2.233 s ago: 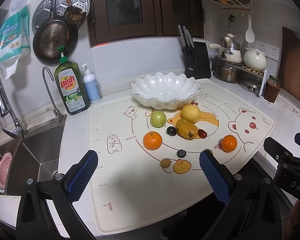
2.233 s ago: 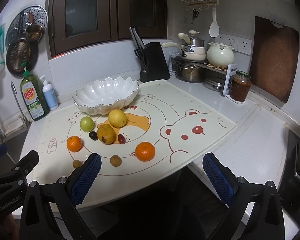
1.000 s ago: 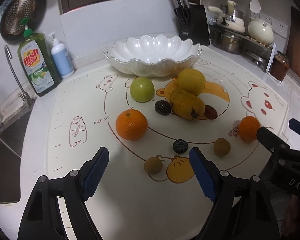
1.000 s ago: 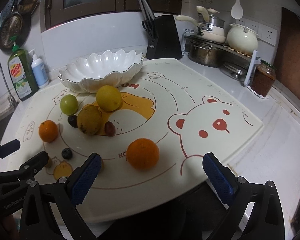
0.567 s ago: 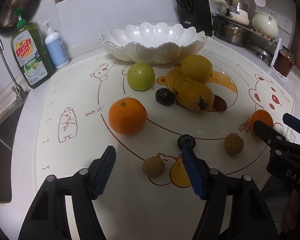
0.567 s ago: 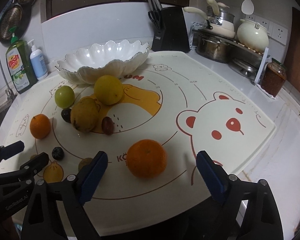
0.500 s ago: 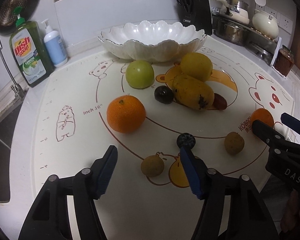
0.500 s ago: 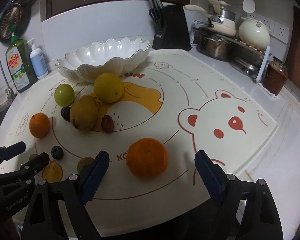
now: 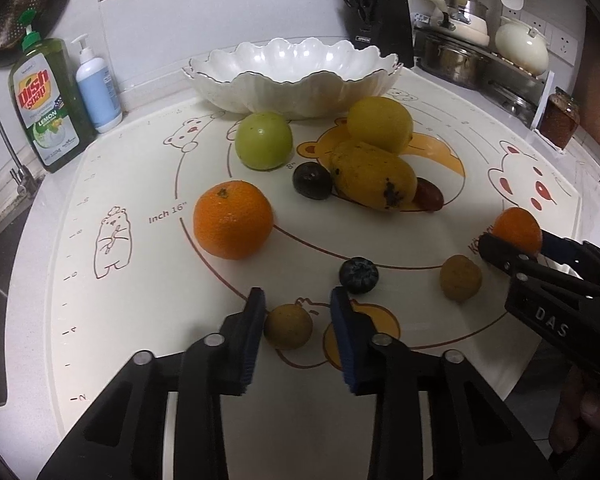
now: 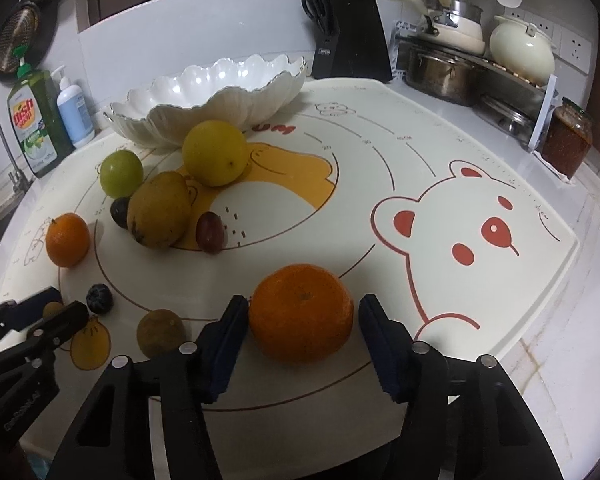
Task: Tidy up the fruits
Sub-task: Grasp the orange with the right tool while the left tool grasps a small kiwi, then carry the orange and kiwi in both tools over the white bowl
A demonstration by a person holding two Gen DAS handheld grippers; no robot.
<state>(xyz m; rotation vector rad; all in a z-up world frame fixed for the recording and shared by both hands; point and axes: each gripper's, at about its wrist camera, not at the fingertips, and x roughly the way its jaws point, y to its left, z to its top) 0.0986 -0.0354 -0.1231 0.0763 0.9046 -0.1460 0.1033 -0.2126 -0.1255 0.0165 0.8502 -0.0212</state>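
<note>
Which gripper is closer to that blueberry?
Left. The left gripper straddles a small brown fruit just beside the blueberry; the right gripper is farther, around an orange.

Left gripper [image 9: 296,322] tilted steeply down near the mat's front edge, jaws closing around a small brown fruit [image 9: 288,326], left pad touching it, right pad just clear. Right gripper [image 10: 302,322] angled down likewise toward the front edge, jaws closing around an orange [image 10: 302,312], pads just beside its sides.

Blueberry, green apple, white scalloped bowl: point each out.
blueberry [image 9: 358,275], left wrist view, crown on top.
green apple [image 9: 263,140], left wrist view, front skin.
white scalloped bowl [image 10: 236,100], right wrist view, outer wall.
</note>
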